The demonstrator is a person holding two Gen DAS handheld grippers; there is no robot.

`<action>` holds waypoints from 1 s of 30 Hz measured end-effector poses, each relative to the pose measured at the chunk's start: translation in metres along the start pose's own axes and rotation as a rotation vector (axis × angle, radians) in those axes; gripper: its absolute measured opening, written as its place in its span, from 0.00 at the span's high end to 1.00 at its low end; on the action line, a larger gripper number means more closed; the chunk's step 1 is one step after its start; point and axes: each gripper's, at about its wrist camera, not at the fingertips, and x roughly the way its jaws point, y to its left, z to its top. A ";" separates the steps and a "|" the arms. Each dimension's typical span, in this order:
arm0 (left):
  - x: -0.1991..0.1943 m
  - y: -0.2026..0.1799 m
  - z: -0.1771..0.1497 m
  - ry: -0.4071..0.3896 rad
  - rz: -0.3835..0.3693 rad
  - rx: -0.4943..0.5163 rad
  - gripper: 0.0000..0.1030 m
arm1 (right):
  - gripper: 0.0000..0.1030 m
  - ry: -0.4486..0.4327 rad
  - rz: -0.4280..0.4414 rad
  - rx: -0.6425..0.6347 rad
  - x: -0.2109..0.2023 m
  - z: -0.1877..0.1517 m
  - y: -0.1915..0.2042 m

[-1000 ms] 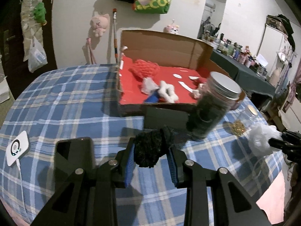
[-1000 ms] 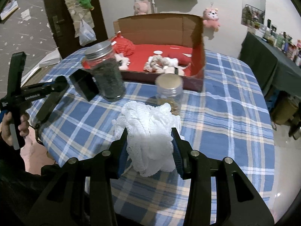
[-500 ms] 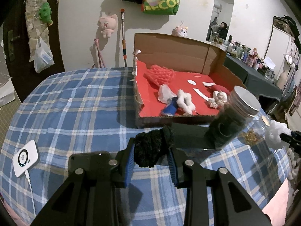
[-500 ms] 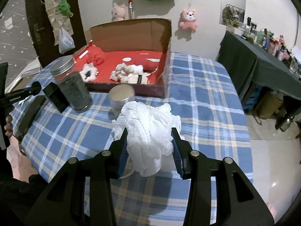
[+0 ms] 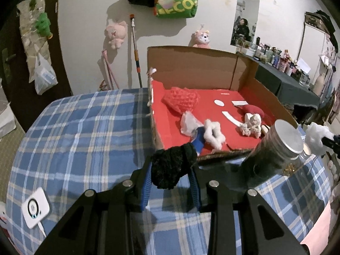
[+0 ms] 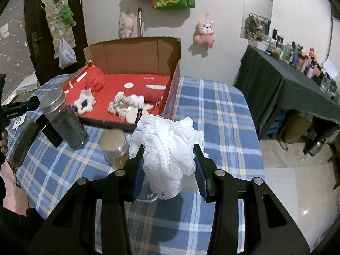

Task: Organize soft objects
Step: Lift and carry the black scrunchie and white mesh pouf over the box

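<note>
My left gripper (image 5: 171,180) is shut on a black fuzzy ball (image 5: 173,166), held above the checked tablecloth just before the near wall of the cardboard box (image 5: 191,68). The box has a red floor (image 5: 212,110) with a red mesh puff (image 5: 181,99), a white fluffy ring (image 5: 213,135) and crumpled white pieces (image 5: 250,124). My right gripper (image 6: 169,170) is shut on a white mesh bath puff (image 6: 167,140), lifted over the table to the right of the box (image 6: 138,53). The same puff (image 5: 317,135) shows at the right edge of the left wrist view.
A tall jar of dark contents with a metal lid (image 5: 278,150) (image 6: 63,119) and a small jar with a tan lid (image 6: 114,146) stand before the box. A black block (image 6: 51,133) lies beside the tall jar. A white charger (image 5: 36,210) sits near the table's left edge.
Both grippers have risen and moved toward the box, each keeping its puff. The box and tall jar now look nearer in the left wrist view.
</note>
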 end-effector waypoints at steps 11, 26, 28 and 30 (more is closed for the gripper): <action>0.021 -0.014 0.032 0.013 -0.033 0.052 0.67 | 0.62 -0.020 0.013 -0.039 0.018 0.028 0.005; 0.047 -0.045 0.055 0.044 -0.090 0.133 0.67 | 0.62 -0.035 0.093 -0.075 0.040 0.065 0.014; 0.050 -0.050 0.058 0.048 -0.098 0.152 0.67 | 0.62 -0.031 0.104 -0.089 0.045 0.070 0.018; 0.053 -0.055 0.061 0.054 -0.107 0.165 0.67 | 0.62 -0.020 0.117 -0.107 0.050 0.074 0.023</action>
